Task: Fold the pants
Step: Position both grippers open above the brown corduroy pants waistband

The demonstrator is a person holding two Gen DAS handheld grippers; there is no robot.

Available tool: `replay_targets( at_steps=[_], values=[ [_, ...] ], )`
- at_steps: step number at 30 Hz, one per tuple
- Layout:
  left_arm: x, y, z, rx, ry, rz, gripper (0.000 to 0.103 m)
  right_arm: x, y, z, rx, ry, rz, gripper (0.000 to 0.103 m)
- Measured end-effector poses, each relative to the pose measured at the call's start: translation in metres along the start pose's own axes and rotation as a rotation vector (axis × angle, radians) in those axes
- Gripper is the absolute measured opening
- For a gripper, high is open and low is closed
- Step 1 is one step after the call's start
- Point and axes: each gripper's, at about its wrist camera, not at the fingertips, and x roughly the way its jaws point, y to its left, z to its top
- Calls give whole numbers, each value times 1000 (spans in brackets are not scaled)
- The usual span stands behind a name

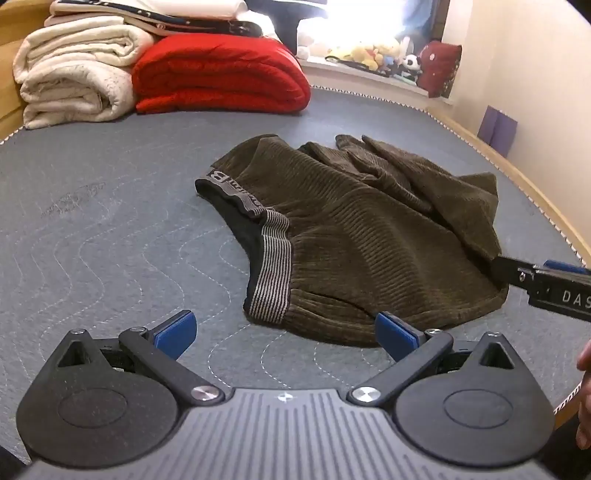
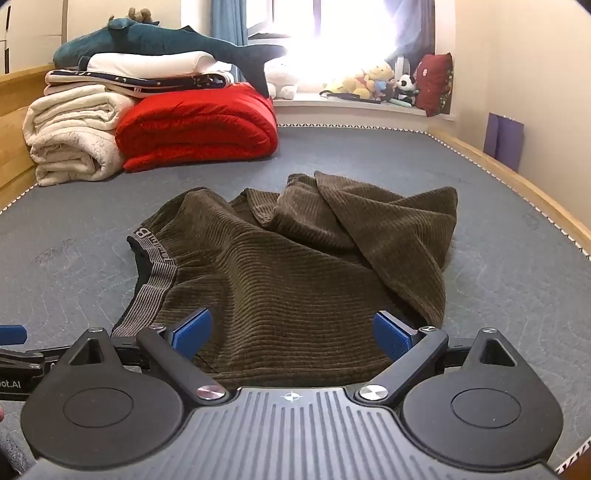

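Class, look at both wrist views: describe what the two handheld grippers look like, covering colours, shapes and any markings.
Both match. The left gripper and right gripper each have a ribbed grey body with a small compass-like mark, two black rounded teardrop housings, black link arms with silver screws, and blue textured finger pads. White lettering marks their black sides. No cables or sleeves show.

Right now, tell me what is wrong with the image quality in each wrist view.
Left wrist view: the window is blown out to white glare, and fisheye bending curves the bed edge; the pants stay sharp. Right wrist view: the same window glare washes out the plush toys on the sill, the corners are dark and rounded off, and the corduroy ribs read clearly.
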Motion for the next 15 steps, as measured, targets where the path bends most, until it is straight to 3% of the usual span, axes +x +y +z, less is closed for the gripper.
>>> replay_targets(
  at_steps=[15],
  values=[
    [-3,-7,-2,11,-18,-9,103,2,-2,-2,7,3,2,94]
  ],
)
